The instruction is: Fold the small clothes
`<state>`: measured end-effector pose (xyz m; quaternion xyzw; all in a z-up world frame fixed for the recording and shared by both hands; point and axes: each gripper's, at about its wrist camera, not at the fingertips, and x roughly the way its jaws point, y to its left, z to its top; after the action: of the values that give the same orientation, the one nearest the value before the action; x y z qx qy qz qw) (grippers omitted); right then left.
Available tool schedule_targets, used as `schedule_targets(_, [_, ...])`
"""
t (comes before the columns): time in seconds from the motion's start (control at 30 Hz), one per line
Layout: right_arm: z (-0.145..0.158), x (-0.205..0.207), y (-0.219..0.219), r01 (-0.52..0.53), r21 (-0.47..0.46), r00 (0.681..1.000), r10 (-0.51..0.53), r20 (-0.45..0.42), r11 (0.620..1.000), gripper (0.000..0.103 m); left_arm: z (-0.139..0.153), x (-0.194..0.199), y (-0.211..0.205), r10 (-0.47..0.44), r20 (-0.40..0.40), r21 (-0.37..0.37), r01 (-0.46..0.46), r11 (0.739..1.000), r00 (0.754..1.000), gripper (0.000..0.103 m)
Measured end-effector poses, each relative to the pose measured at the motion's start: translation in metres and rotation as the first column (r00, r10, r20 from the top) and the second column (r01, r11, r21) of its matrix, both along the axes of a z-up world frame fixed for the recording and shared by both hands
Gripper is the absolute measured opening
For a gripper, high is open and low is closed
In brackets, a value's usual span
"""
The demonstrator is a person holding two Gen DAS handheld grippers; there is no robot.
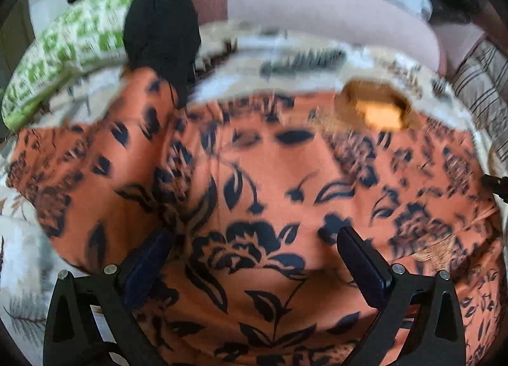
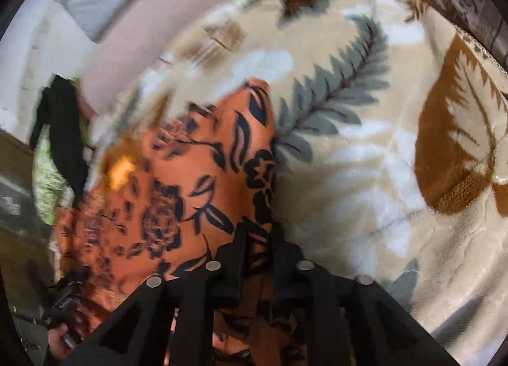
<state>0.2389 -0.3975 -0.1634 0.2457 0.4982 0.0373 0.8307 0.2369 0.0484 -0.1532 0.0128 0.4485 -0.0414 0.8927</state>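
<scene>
Right gripper (image 2: 257, 239) pinches orange floral garment (image 2: 177, 188); left gripper (image 1: 254, 258) gapes; leaf-patterned blanket (image 2: 365, 175), seemingly a bed.

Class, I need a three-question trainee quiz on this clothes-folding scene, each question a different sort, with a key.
1. True or false: the right gripper is shut on the orange garment with black floral print.
2. The left gripper is: A open, B shut.
3. Fill in: the garment lies on a cream plush ___ with a leaf pattern.

Key: 1 true; 2 A; 3 blanket.
</scene>
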Motion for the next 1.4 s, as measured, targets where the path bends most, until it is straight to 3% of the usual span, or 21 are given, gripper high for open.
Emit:
schedule_targets(0.1, [0.036, 0.001, -0.002, 0.046, 0.033, 0.993, -0.049, 0.112, 0.998, 0.023, -0.003, 0.000, 0.003, 0.021, 0.009, -0.003, -0.021, 1.000, 1.000, 0.103])
schedule_targets(0.17, [0.043, 0.012, 0.004, 0.011, 0.093, 0.987, -0.025, 0.156, 0.996, 0.040, -0.028, 0.008, 0.001, 0.009, -0.080, 0.025, -0.007, 1.000, 0.997, 0.103])
schedule_targets(0.2, [0.038, 0.024, 0.009, -0.035, 0.154, 0.989, 0.012, 0.147, 0.987, 0.082, -0.025, 0.005, 0.001, 0.010, -0.043, 0.024, -0.009, 1.000, 0.999, 0.103])
schedule_targets(0.23, [0.024, 0.036, 0.015, -0.058, 0.159, 0.993, 0.041, 0.113, 0.986, 0.098, -0.021, 0.005, 0.001, 0.012, -0.053, 0.020, -0.011, 1.000, 0.999, 0.103])
schedule_targets(0.27, [0.004, 0.046, 0.018, -0.037, 0.082, 0.999, 0.035, 0.027, 0.996, 0.098, -0.017, 0.005, 0.003, 0.010, -0.070, 0.005, -0.009, 1.000, 0.998, 0.103])
schedule_targets(0.3, [-0.017, 0.050, 0.014, 0.023, 0.008, 0.996, -0.022, -0.083, 1.000, 0.092, -0.012, 0.003, 0.007, 0.003, -0.078, -0.016, -0.004, 1.000, 0.997, 0.103])
schedule_targets(0.43, [0.025, 0.007, 0.019, 0.107, 0.027, 0.991, -0.109, 0.076, 0.994, 0.089, 0.019, -0.032, 0.041, 0.046, 0.018, -0.067, -0.045, 0.997, 0.999, 0.103])
schedule_targets(0.53, [0.056, -0.038, 0.046, 0.023, 0.064, 0.981, -0.035, 0.193, 0.998, 0.090, 0.036, -0.068, 0.073, 0.121, 0.065, -0.188, -0.107, 0.976, 0.990, 0.103])
schedule_targets(0.6, [0.059, -0.065, 0.074, -0.075, 0.028, 0.971, 0.067, 0.229, 0.997, 0.091, 0.033, -0.083, 0.087, 0.151, 0.052, -0.256, -0.133, 0.957, 0.987, 0.103])
schedule_targets(0.67, [0.036, -0.076, 0.085, -0.090, -0.008, 0.983, 0.090, 0.160, 0.996, 0.097, 0.014, -0.089, 0.099, 0.180, -0.020, -0.294, -0.178, 0.939, 0.983, 0.103])
schedule_targets(0.73, [-0.007, -0.077, 0.084, -0.077, 0.000, 0.997, 0.077, -0.022, 0.997, 0.098, -0.015, -0.090, 0.115, 0.199, -0.151, -0.357, -0.241, 0.902, 0.968, 0.103])
schedule_targets(0.77, [-0.016, -0.072, 0.085, -0.069, 0.002, 0.997, 0.069, -0.031, 0.998, 0.098, -0.014, -0.094, 0.121, 0.192, -0.132, -0.390, -0.229, 0.892, 0.972, 0.103])
schedule_targets(0.8, [-0.004, -0.078, 0.087, -0.060, -0.019, 0.998, 0.060, 0.017, 0.998, 0.098, -0.008, -0.097, 0.128, 0.194, -0.136, -0.424, -0.235, 0.875, 0.971, 0.103])
schedule_targets(0.83, [0.000, -0.079, 0.089, -0.058, -0.014, 0.998, 0.058, 0.007, 0.998, 0.098, -0.006, -0.097, 0.133, 0.206, -0.152, -0.454, -0.253, 0.854, 0.967, 0.103])
schedule_targets(0.93, [-0.006, -0.080, 0.085, -0.051, 0.056, 0.998, 0.053, -0.039, 0.997, 0.100, -0.020, -0.098, 0.158, 0.245, -0.218, -0.601, -0.327, 0.729, 0.945, 0.103])
schedule_targets(0.97, [-0.011, -0.083, 0.083, -0.055, 0.069, 0.998, 0.057, -0.020, 0.996, 0.100, -0.022, -0.101, 0.162, 0.251, -0.205, -0.632, -0.324, 0.704, 0.946, 0.103])
schedule_targets(1.0, [-0.013, -0.087, 0.081, -0.064, 0.080, 0.998, 0.063, 0.005, 0.995, 0.102, -0.021, -0.104, 0.161, 0.244, -0.195, -0.636, -0.312, 0.706, 0.950, 0.103])
schedule_targets(1.1, [-0.022, -0.080, 0.082, -0.069, 0.080, 0.997, 0.067, 0.035, 0.994, 0.102, -0.010, -0.106, 0.155, 0.182, -0.189, -0.572, -0.259, 0.778, 0.965, 0.103])
schedule_targets(1.23, [-0.022, -0.076, 0.090, -0.116, 0.030, 0.993, 0.116, 0.022, 0.993, 0.102, 0.028, -0.096, 0.191, 0.313, -0.055, -0.554, -0.290, 0.781, 0.948, 0.103])
schedule_targets(1.3, [-0.022, -0.077, 0.090, -0.127, 0.021, 0.992, 0.126, 0.020, 0.992, 0.102, 0.037, -0.077, 0.221, 0.372, -0.025, -0.556, -0.322, 0.767, 0.928, 0.103])
schedule_targets(1.4, [-0.024, -0.076, 0.092, -0.121, 0.023, 0.992, 0.120, 0.028, 0.992, 0.102, 0.024, -0.035, 0.278, 0.467, -0.076, -0.587, -0.418, 0.693, 0.881, 0.103])
